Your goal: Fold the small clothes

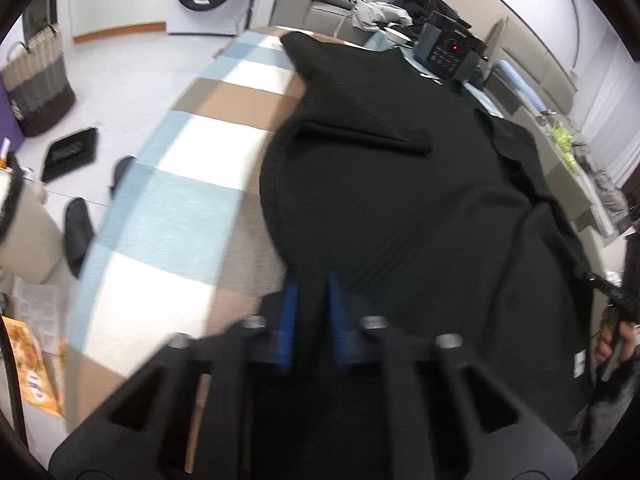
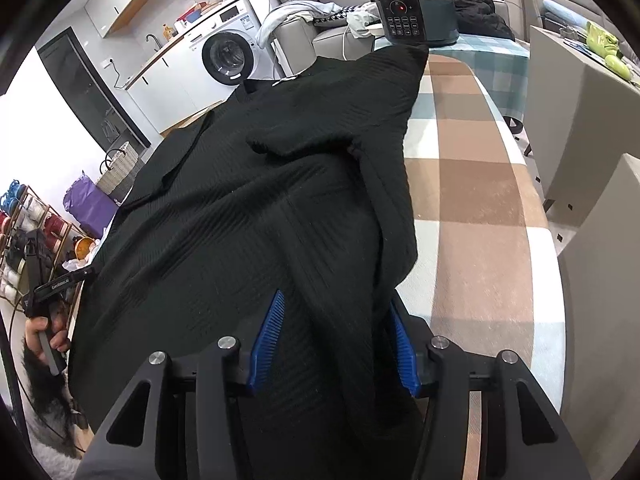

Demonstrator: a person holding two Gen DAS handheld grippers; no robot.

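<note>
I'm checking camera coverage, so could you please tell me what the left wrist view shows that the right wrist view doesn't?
Only the left wrist view: dark slippers on the floor and a black tray.
Only the right wrist view: a shoe rack, a kitchen faucet and a green toy.
Both: the black garment on the checked cloth, the cooker, washing machine and woven basket.

The garment (image 2: 240, 208) is matt black cloth with a fine ribbed knit. The tablecloth (image 2: 480, 200) is a woven, slightly coarse checked fabric. The right claw (image 2: 336, 344) has ridged blue plastic pads (image 2: 268, 340), matt black plastic arms and bright metal pins. The cooker (image 2: 416, 12) looks glossy.
</note>
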